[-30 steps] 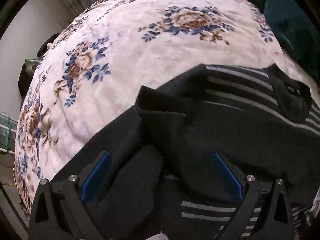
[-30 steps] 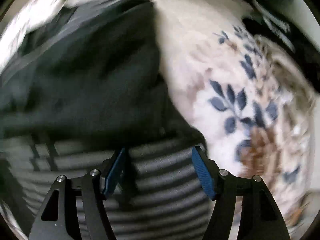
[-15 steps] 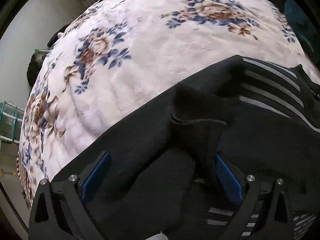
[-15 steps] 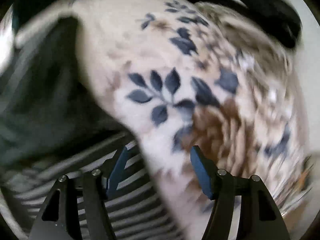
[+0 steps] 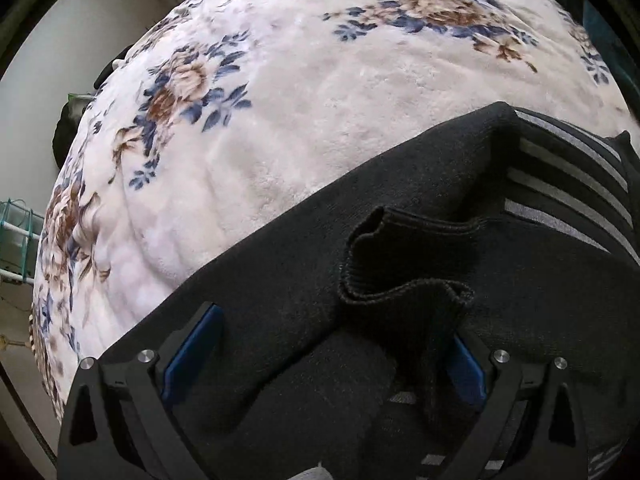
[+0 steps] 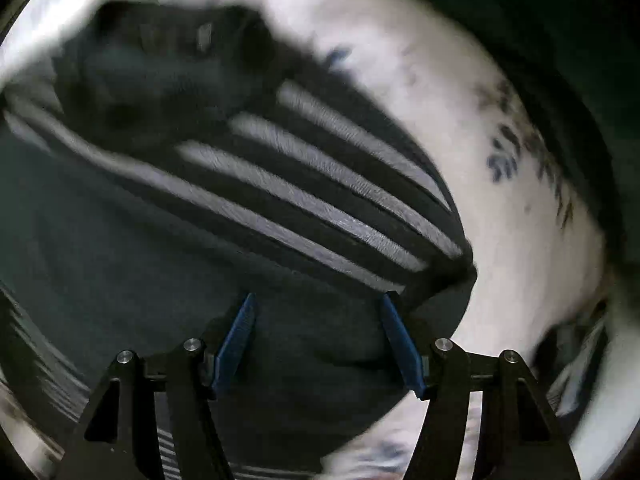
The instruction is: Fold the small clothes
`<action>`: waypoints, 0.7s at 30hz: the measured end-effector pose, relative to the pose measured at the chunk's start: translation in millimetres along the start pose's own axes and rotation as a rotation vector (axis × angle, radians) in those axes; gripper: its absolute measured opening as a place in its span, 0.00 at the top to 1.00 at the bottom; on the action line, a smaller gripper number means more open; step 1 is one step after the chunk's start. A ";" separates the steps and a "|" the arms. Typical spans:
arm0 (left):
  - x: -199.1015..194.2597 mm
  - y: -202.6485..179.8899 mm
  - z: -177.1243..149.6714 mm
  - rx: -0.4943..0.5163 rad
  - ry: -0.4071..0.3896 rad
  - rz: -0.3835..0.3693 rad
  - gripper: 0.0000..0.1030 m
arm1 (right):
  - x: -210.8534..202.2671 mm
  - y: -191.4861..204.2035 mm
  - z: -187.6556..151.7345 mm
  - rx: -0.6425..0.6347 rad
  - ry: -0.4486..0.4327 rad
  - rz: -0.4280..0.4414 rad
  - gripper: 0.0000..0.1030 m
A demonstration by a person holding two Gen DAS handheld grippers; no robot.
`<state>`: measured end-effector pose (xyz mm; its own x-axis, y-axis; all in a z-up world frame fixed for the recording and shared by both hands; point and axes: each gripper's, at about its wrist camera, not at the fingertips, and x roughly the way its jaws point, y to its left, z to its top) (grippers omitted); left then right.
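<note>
Off to the far left, the pale floral blanket (image 5: 320, 152) spreads wide under my left gripper (image 5: 324, 354), its blue and brown flowers running out to the bed's edge, where a bit of green rack (image 5: 18, 236) shows near the wall. Nearer and further right lies the black garment with grey stripes (image 5: 400, 208), draped over the blanket. My left fingers stand wide apart above its plain black part: the left blue pad (image 5: 192, 350) hangs free over flat cloth, while a rumpled cuff (image 5: 404, 276) stands up by the right pad, whose face is mostly hidden behind that fold, so I cannot tell whether it touches. Nothing is pinched between them. Further right, my right gripper (image 6: 320, 338) points down over the same garment, near its right edge, where the grey stripes (image 6: 320, 184) run slantwise on the far side of my fingertips. Its jaws have just been closing, yet the pads remain well apart with only flat dark cloth below, not squeezed. This view is blurred; the blanket shows white to the right.
</note>
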<state>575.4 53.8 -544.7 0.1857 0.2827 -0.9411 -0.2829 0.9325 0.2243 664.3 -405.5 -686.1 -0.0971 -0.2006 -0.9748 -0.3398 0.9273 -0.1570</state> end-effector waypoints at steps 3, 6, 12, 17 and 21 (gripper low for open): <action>0.8 -0.3 -0.4 -0.005 -0.004 -0.004 0.00 | -7.0 -6.3 -0.7 0.006 -0.027 -0.009 0.97; 3.7 0.6 0.9 -0.008 0.001 -0.012 0.00 | -24.2 -23.2 4.3 0.093 -0.131 -0.004 0.97; 5.5 3.8 3.5 -0.003 0.003 -0.028 0.00 | -28.5 -58.0 0.9 0.186 -0.188 0.016 0.98; -14.4 32.0 2.6 -0.081 -0.022 -0.072 0.00 | -21.2 -78.5 -0.3 0.287 -0.168 0.014 0.73; -56.0 70.2 -31.0 -0.151 -0.084 -0.101 0.00 | -49.0 -73.1 -43.6 0.329 -0.280 0.048 0.28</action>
<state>515.9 96.5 -484.1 0.2960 0.2130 -0.9311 -0.3953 0.9147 0.0835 653.1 -477.2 -619.9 0.1672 -0.1031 -0.9805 -0.0201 0.9940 -0.1080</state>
